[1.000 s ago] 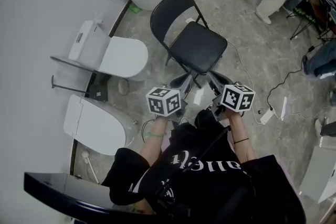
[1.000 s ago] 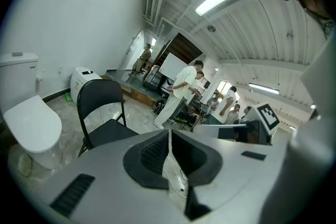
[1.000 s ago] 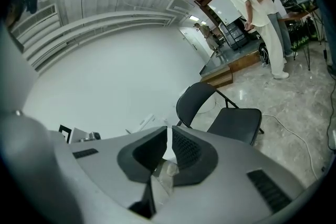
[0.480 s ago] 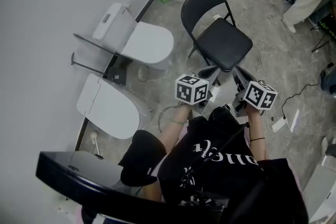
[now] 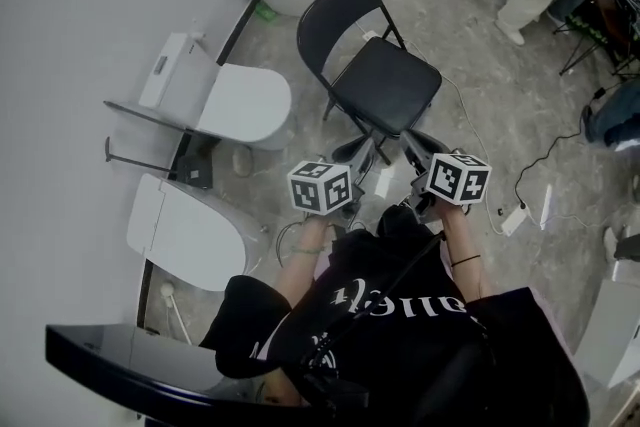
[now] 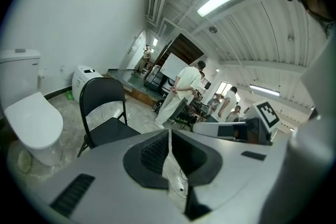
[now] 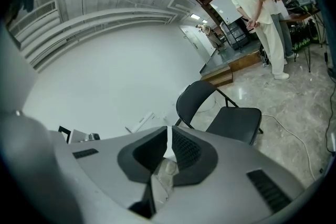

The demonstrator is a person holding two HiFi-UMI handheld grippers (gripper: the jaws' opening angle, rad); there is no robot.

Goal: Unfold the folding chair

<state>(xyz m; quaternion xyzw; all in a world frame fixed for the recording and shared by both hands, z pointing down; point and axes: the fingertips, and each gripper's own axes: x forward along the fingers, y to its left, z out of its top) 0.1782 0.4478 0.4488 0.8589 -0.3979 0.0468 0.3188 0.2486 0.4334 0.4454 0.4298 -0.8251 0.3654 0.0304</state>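
Black steel and padding make up the folding chair (image 5: 385,85), which is standing fully opened on the marbled floor (image 5: 480,115), seat down and backrest up, just ahead of both grippers and touching neither.

The left gripper (image 5: 352,155) is pointing toward the chair's front legs. In the left gripper view its jaws (image 6: 169,136) are pressing together with nothing between them. The right gripper (image 5: 420,153) is hovering beside it, and its jaws (image 7: 168,147) are likewise pressing together on nothing.

Each marker cube (image 5: 320,187) is showing black-and-white square patterns, not text. The white lettering (image 5: 385,295) on the person's black shirt is appearing upside down and cannot be read in full. A small mark on the toilet tank (image 6: 20,65) is too small to read.

Three white toilets (image 5: 235,105) are lining the wall left of the chair.
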